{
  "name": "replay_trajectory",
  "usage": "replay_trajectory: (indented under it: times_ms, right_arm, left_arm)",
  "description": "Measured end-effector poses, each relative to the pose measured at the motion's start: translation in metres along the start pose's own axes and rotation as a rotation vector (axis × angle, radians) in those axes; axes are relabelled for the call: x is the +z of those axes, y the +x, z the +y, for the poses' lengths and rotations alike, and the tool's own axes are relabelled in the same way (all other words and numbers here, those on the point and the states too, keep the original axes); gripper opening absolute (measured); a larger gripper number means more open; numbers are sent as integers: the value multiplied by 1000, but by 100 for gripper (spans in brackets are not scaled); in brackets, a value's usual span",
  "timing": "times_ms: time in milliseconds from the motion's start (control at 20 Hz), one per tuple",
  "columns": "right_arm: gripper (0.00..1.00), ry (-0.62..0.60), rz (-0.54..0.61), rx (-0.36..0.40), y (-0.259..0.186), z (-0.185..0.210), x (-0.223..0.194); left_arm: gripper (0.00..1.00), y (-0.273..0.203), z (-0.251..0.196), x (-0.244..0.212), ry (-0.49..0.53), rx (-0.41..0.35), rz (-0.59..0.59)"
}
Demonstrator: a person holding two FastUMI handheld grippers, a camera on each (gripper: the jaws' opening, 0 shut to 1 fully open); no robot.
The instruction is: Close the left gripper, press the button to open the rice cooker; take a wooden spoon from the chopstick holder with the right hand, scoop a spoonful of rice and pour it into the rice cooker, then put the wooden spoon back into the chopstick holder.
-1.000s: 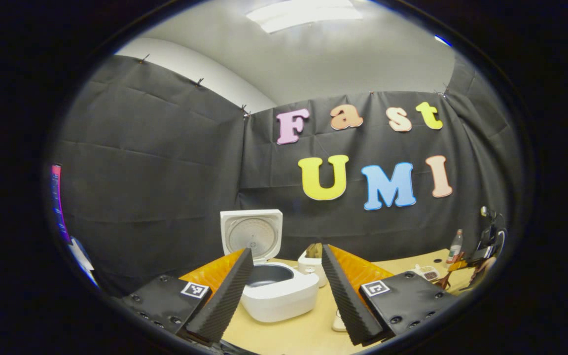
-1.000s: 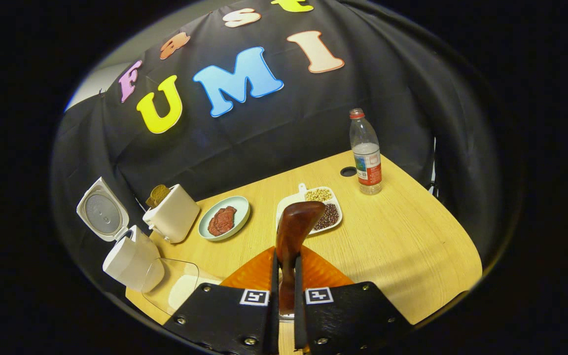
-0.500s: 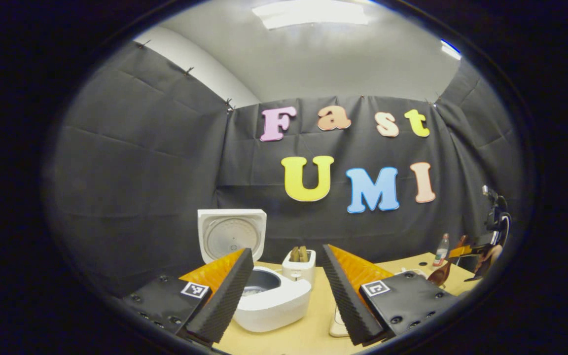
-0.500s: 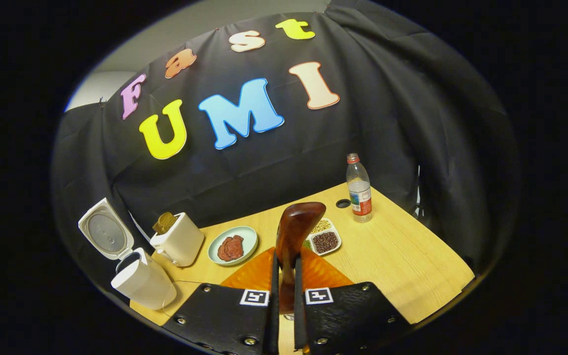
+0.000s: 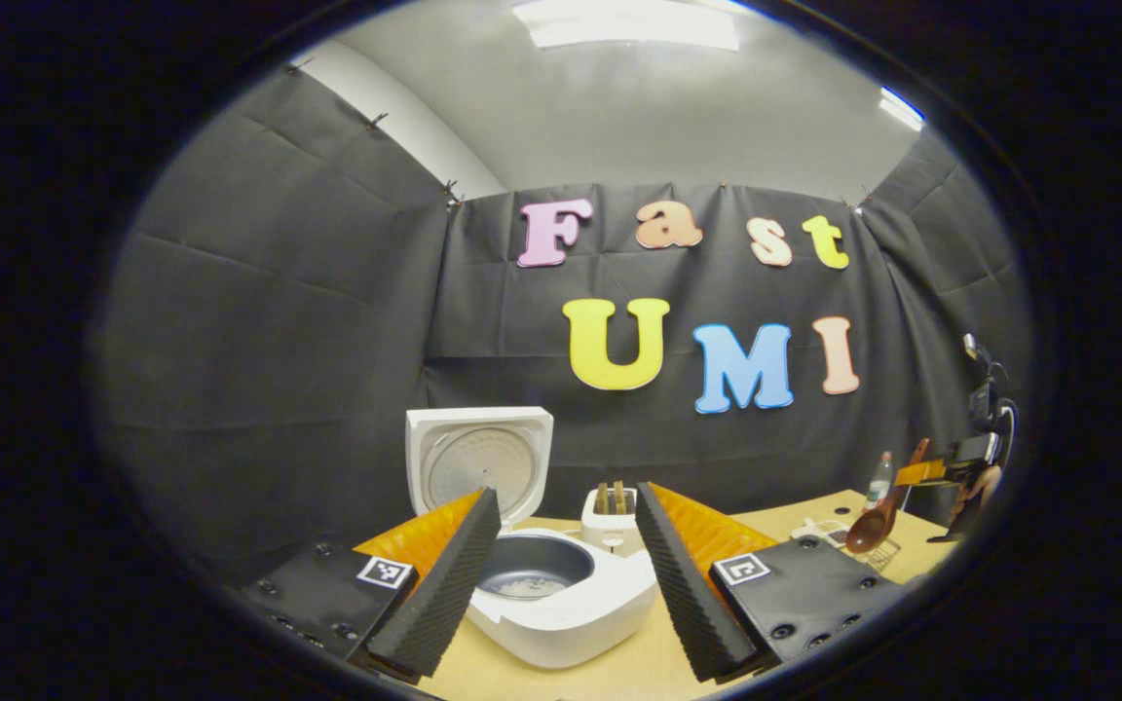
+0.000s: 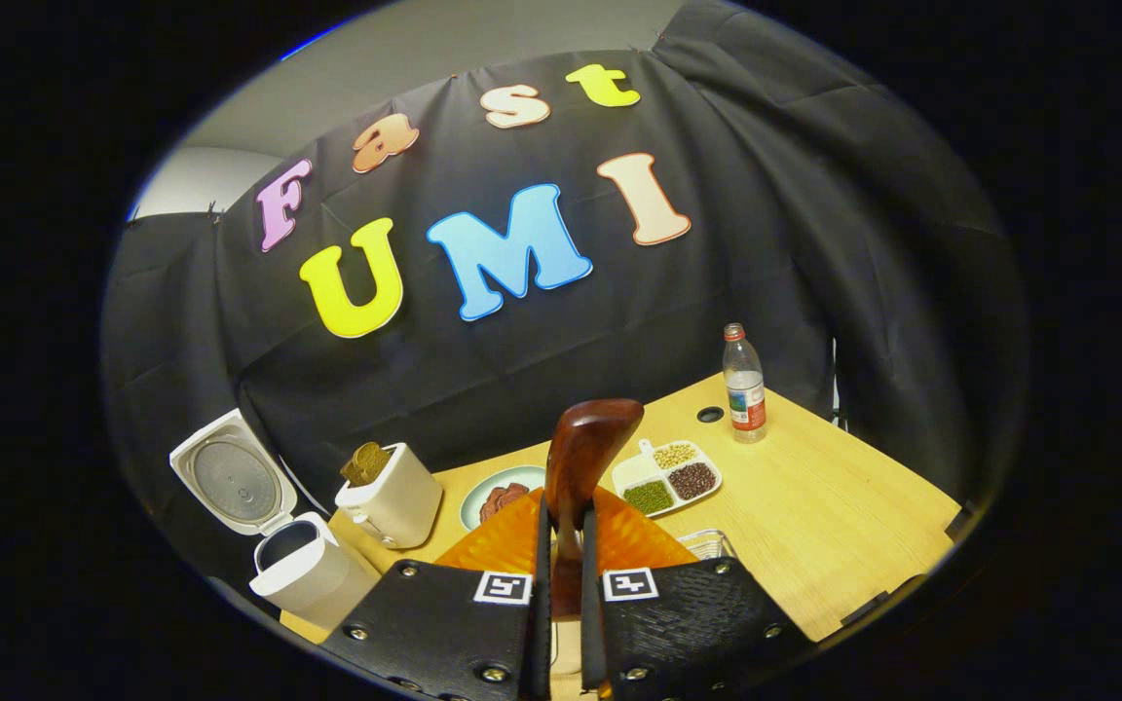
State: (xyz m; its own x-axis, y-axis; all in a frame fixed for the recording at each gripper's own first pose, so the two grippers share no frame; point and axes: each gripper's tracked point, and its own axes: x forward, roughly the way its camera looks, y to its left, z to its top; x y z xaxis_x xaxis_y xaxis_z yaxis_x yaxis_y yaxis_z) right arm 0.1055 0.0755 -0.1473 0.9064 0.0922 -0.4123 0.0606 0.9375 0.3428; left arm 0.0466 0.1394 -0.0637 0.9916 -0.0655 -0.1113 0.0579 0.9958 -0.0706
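The white rice cooker [image 5: 576, 608] stands with its lid [image 5: 478, 462] up, and a little rice lies in its dark pot. My left gripper [image 5: 561, 584] hangs open just before it, one finger on each side of the pot. At the far right of the left gripper view, the right gripper [image 5: 951, 474] holds the wooden spoon [image 5: 875, 523] bowl down above the wire chopstick holder [image 5: 880, 555]. In the right gripper view my right gripper [image 6: 562, 526] is shut on the wooden spoon [image 6: 585, 448]. The chopstick holder [image 6: 707, 543] lies just right of its fingers, and the rice cooker [image 6: 308, 574] is at the lower left.
A white toaster [image 6: 391, 497] with bread stands right of the cooker. Behind the spoon are a plate of meat [image 6: 495, 498] and a divided tray of beans [image 6: 668, 477]. A water bottle [image 6: 743, 385] stands by a hole in the wooden table [image 6: 834, 526].
My right gripper has risen and drawn back with the spoon, so the tray and bottle look smaller. My left gripper has shifted, and the cooker's pot now sits between its fingers.
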Motion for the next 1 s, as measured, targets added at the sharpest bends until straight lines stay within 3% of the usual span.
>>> replay_trajectory:
  times_ms: [450,800,1000]
  right_arm:
    - [12,-86,65,-49,22,43,-75]
    - [12,-241,89,-140,51,39,-119]
    - [12,-364,83,-113,56,65,-133]
  left_arm:
    - [96,4,63,-17,15,-4,23]
    - [96,-5,111,-34,26,54,65]
    - [96,-9,127,-43,22,86,80]
